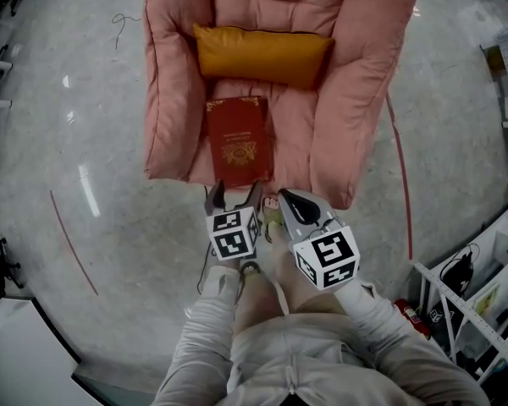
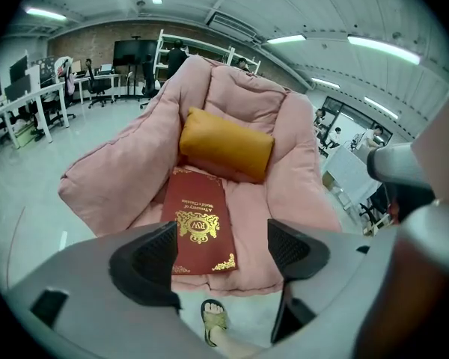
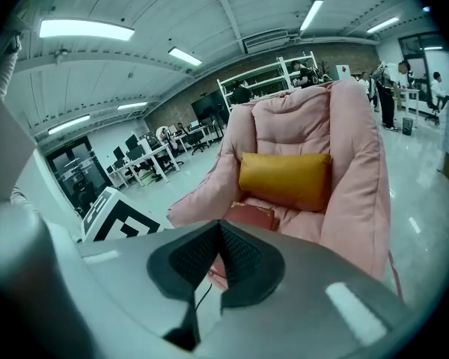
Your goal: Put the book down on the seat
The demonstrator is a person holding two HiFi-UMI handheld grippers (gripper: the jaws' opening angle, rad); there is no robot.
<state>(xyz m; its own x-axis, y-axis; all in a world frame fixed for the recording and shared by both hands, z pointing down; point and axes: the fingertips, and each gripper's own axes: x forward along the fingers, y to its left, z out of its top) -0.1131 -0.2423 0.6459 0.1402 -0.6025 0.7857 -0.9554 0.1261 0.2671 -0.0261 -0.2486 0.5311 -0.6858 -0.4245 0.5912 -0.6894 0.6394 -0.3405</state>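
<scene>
A dark red book (image 1: 238,139) with gold print lies flat on the seat of the pink padded armchair (image 1: 356,83), just in front of an orange cushion (image 1: 262,54). My left gripper (image 1: 234,194) hovers just off the seat's front edge, jaws wide open and empty. In the left gripper view the book (image 2: 201,221) lies beyond the jaws, and the left gripper (image 2: 221,251) does not touch it. My right gripper (image 1: 286,200) is beside the left one, shut with nothing in it. The right gripper view shows the right gripper (image 3: 218,254) with pads together, and the book (image 3: 252,215) ahead on the seat.
The armchair stands on a polished grey floor (image 1: 85,125). A red cable (image 1: 404,184) runs along the chair's right side. White shelving (image 1: 474,311) with clutter stands at the right. The person's sandalled foot (image 2: 215,321) is below the seat edge. Desks and shelves stand far behind.
</scene>
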